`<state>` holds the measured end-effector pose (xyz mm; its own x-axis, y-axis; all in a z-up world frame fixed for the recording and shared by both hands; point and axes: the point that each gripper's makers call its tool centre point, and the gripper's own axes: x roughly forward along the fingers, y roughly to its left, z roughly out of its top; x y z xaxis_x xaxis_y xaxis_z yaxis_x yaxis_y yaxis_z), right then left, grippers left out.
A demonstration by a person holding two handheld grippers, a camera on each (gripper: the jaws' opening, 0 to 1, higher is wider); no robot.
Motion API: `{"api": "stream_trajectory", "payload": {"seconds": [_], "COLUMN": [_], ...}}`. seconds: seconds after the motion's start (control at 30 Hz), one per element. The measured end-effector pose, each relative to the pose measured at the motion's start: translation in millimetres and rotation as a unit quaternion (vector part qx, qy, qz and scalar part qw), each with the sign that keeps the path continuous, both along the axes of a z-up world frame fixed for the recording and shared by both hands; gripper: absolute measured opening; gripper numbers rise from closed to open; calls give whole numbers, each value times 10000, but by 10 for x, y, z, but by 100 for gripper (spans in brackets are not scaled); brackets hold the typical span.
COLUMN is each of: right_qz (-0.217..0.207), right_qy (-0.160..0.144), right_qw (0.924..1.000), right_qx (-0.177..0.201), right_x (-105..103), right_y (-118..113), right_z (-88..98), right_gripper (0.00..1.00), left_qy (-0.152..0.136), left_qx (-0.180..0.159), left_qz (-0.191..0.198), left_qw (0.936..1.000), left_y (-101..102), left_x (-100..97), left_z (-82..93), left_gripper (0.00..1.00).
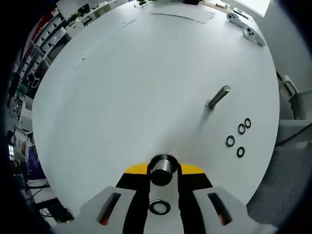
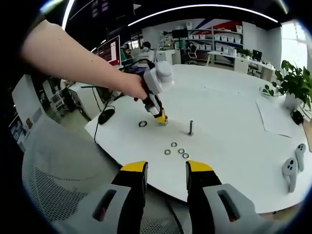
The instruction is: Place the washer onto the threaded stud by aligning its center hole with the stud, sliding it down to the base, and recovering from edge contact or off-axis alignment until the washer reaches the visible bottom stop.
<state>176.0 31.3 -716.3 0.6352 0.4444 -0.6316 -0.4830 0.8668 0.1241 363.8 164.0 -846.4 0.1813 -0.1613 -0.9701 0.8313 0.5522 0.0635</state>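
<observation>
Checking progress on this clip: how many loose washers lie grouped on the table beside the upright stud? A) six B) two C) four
C: four washers lie clustered near the stud in the right gripper view, and none is on the stud yet.

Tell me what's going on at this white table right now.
A person is working with a hand-held gripper in each hand. The left hand-held gripper is down at the white table, its jaws around a dark cylindrical piece, with one washer lying on the table between them. The threaded stud stands bare further off, with four more washers loose on the table beside it. The right hand-held gripper is open, empty and back off the table edge.
</observation>
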Motion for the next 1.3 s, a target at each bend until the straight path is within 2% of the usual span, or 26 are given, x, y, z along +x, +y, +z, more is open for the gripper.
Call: {"api": "stream_trajectory", "payload": {"seconds": [0.13, 0.3, 0.43, 0.53, 0.87, 0.93, 1.3], "right_qz": [-20, -26, -28, -34, -32, -26, 27], "right_qy": [-7, -10, -5, 1, 3, 4, 23], "right_qw": [10000, 10000, 10000, 10000, 10000, 10000, 10000], "right_qx": [8, -2, -15, -22, -30, -29, -29], "right_x": [2, 3, 0, 1, 0, -1, -6], "right_y": [-7, -13, -18, -22, -22, -20, -1], "right_z": [4, 1, -1, -7, -9, -10, -16], "right_gripper": [34, 34, 34, 34, 34, 34, 34], "left_qy": [29, -23, 29, 37, -1, -66, -24], "left_qx": [23, 33, 82, 20, -48, -72, -67], "left_qz": [48, 43, 57, 230, 211, 216, 450], "left_qw": [10000, 10000, 9999, 9997, 9998, 9997, 9990], "left_y": [61, 45, 47, 55, 91, 113, 379], "left_x": [-7, -25, -48, -4, -42, -24, -72], "left_z": [2, 18, -39, -37, -10, 4, 59], "left_gripper": [19, 19, 20, 20, 21, 24, 24]}}
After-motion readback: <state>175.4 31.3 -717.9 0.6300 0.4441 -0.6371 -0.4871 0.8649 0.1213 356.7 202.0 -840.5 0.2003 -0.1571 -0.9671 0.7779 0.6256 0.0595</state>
